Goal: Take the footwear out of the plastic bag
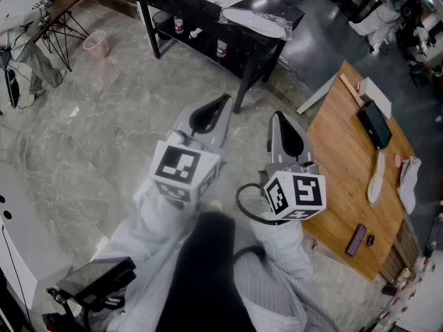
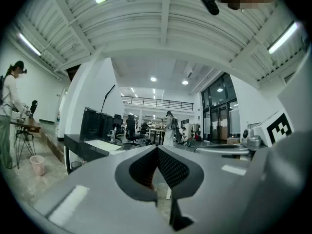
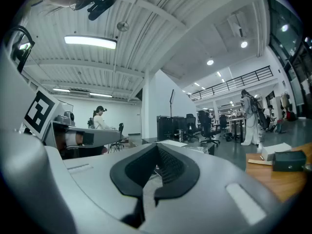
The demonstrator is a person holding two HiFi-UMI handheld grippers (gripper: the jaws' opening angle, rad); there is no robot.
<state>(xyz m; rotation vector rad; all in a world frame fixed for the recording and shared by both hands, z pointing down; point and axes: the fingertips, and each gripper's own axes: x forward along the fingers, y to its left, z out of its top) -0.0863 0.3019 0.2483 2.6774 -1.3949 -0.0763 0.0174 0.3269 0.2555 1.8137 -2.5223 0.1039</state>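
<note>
Both grippers are held up in front of my body over the stone floor, pointing forward. My left gripper (image 1: pixel 224 99) (image 2: pixel 157 148) is shut with nothing between its jaws. To its right, my right gripper (image 1: pixel 279 116) (image 3: pixel 157 146) is likewise shut and empty. Beyond them, a clear plastic bag (image 1: pixel 256 23) with a flat white item inside lies on the black table (image 1: pixel 208 9). On the wooden table (image 1: pixel 342 164) at the right lie two pale flat slipper-like pieces (image 1: pixel 376 178).
The wooden table also carries a black case (image 1: pixel 374 124) (image 3: pixel 288 160), a dark phone (image 1: pixel 356 239) and a white card. A pink bin (image 1: pixel 97 45) (image 2: pixel 37 164) stands on the floor at far left. A person (image 2: pixel 9 111) works at a stand there. Desks and chairs fill the background.
</note>
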